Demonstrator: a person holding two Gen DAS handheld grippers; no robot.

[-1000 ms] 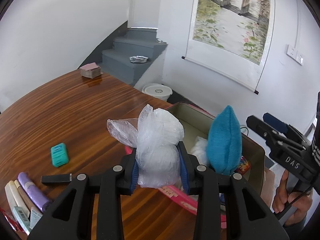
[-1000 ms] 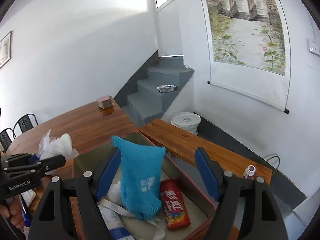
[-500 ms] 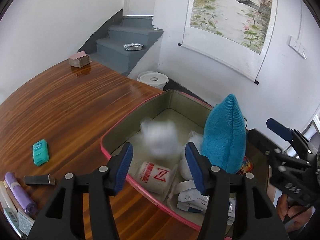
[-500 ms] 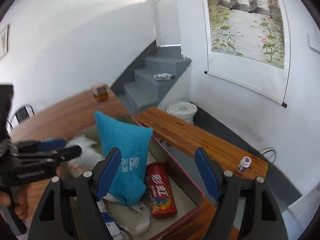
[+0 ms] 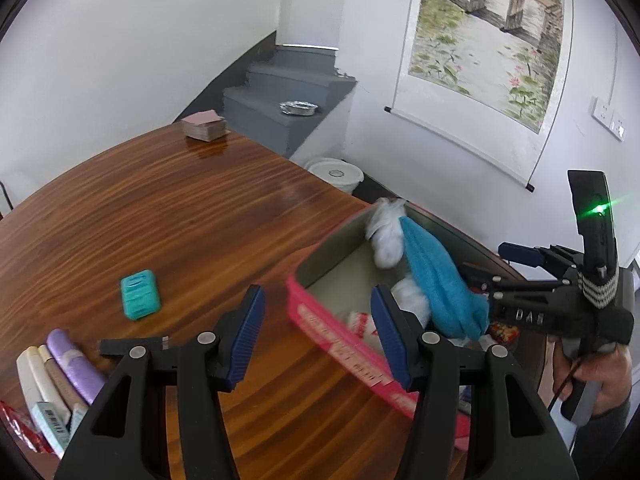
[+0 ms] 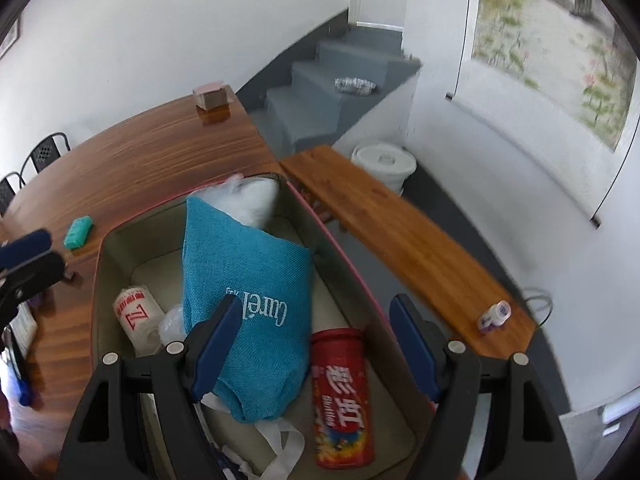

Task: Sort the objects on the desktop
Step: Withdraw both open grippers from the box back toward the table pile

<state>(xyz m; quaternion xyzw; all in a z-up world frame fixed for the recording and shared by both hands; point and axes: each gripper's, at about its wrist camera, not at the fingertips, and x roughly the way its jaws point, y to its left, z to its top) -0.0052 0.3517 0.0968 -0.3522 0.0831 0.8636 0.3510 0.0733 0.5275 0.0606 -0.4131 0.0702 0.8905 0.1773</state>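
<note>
A: The glossy wooden surface (image 5: 168,216) carries a pink-rimmed bin (image 6: 98,264). Inside it, the blue Curél towel pouch (image 6: 248,304) leans on the crinkly bagged cotton (image 6: 248,200).

B: It could topple onto the red Skittles tin (image 6: 344,396).

A: Both claws stand open and empty: left claw (image 5: 318,336) over the rim, right claw (image 6: 316,344) above the pouch.

B: The teal floss case (image 5: 140,294) still waits outside; slick plastic may slip.

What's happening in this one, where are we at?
A person is sorting desk items into a pink-rimmed bin. The white plastic bag now lies in its far corner. The left gripper is open and empty above the table. The right gripper, also open, hovers over the blue pouch.
</note>
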